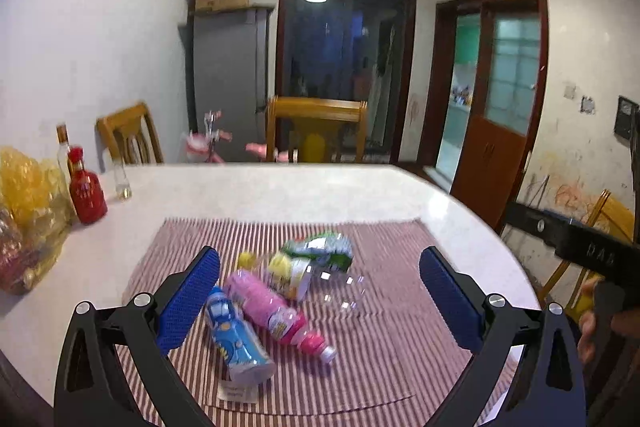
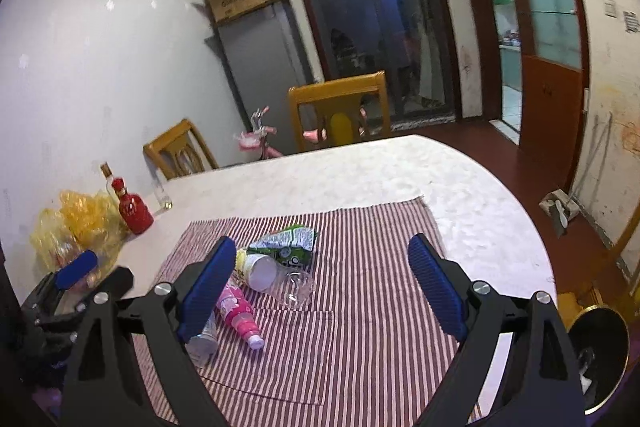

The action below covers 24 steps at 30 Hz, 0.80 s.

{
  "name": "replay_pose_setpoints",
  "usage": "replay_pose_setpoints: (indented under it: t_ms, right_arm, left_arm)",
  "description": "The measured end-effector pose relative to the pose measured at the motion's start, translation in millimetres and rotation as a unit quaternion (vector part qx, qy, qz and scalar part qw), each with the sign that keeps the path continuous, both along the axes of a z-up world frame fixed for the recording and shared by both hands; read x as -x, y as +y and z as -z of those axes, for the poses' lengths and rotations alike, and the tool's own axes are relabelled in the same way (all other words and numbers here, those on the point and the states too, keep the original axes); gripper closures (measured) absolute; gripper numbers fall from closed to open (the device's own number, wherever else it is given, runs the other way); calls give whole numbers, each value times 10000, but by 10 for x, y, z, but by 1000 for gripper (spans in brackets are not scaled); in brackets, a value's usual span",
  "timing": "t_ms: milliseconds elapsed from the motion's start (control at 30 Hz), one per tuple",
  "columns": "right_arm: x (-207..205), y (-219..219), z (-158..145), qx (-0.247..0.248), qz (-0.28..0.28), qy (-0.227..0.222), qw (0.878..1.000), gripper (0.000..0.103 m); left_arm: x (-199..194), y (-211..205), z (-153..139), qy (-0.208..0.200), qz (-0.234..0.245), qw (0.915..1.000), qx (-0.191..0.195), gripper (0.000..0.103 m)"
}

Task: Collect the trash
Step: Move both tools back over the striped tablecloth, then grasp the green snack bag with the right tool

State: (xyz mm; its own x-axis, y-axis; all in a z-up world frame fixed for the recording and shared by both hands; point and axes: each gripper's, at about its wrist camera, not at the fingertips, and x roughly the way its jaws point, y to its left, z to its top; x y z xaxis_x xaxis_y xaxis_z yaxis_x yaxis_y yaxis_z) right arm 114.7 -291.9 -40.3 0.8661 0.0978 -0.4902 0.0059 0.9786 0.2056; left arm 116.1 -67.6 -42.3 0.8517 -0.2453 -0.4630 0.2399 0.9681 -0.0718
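Note:
Several empty bottles lie on a red-and-white striped cloth on a white table. A blue bottle, a pink bottle, a yellow-labelled clear bottle and a crumpled green wrapper lie together. My left gripper is open above them, empty. In the right wrist view the pink bottle, the clear bottle and the green wrapper lie left of centre. My right gripper is open and empty above the cloth.
A red bottle, a tall clear bottle and a yellow plastic bag stand at the table's left. Wooden chairs stand behind the table. A dark bin with a gold rim stands on the floor at the right.

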Motion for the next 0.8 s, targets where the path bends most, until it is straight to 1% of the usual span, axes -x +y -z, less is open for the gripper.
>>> replay_pose_setpoints:
  t_ms: [67,200,300,367,433,500,533,600,700,733,767,800]
  right_arm:
    - [-165,45,63,48,-131,98,9999,15]
    - [-544,167,228,160,-598,300,9976,15]
    - [-899,265,406,358,-1153,533,9913,15]
    - [-1106,285,526,386,-1320,717,9879,15]
    - [-1373,240,697,87,-1486,953,9842,15]
    - [-1629,162,875,-430,-1662,1226,9775,15]
    - [-1807,113,1028,-808,-1753,1455,9704,15]
    - [-2071,56,1309,-1271,-1846,1888,9561,17]
    - [-2304,18,1548,-1575,-1691,2138,9491,18]
    - [-2399,-11,1652,-1919,-1693,2227,9407,18]
    - [-2443,-25,1705,-2140,-1718,2300,9337,18]
    - [-2504,-28,1784,-2392,-1764,2409,9239,18]
  left_arm:
    - [-117,17,112,155,-59,9998,-58,6]
    - [-295,90,300,335,-114,9994,-60,6]
    - [-410,133,434,528,-18,9986,21,6]
    - [-474,160,496,637,-58,9979,102,6]
    - [-555,201,562,756,-88,9969,207,6]
    - [-603,205,604,839,-69,9963,194,6]
    - [-617,203,626,862,-40,9961,169,6]
    - [-635,195,657,892,50,9959,156,6]
    - [-641,172,682,919,99,9956,123,6]
    - [-643,165,689,932,102,9955,100,6]
    - [-650,160,701,949,93,9954,63,6]
    - [-654,158,704,961,84,9953,43,6]
